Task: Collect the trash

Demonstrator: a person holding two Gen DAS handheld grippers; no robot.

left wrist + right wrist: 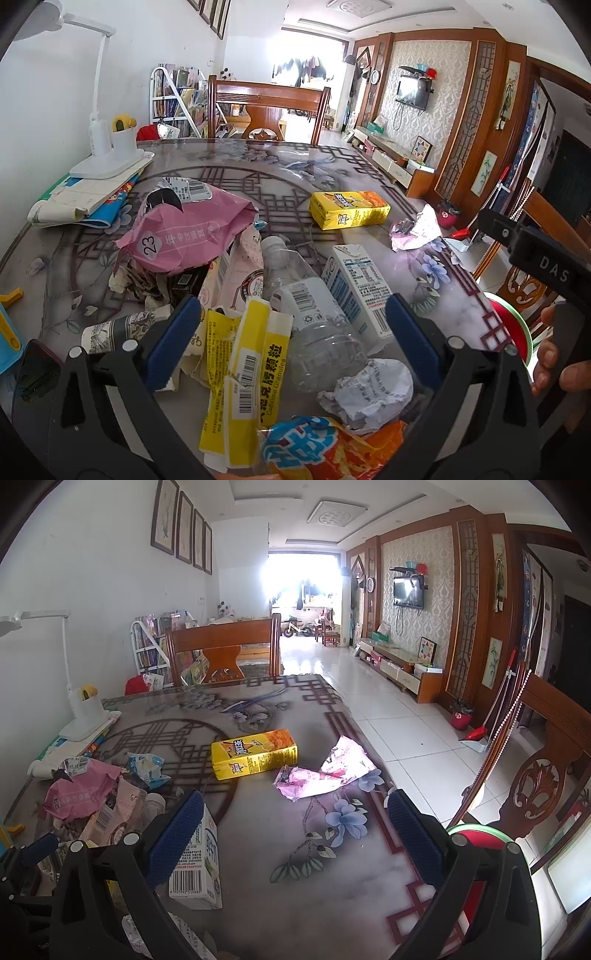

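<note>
Trash lies in a heap on the patterned table (288, 173). In the left wrist view my left gripper (291, 310) is open, its blue pads either side of a clear plastic bottle (314, 314), yellow medicine packets (251, 365) and a crumpled paper ball (369, 391). A white milk carton (360, 288), a pink bag (184, 232) and an orange snack wrapper (325, 450) lie around them. A yellow box (255, 753) and a pink crumpled wrapper (325, 771) lie further out. My right gripper (295, 812) is open and empty above the table, beside the milk carton (199, 864).
A white desk lamp (107, 147) stands on books at the table's far left. Wooden chairs stand at the far end (266, 107) and at the right (535, 786). A red and green bin (476, 849) sits by the table's right edge. A red floor bin (461, 716) and dustpan stand by the wall.
</note>
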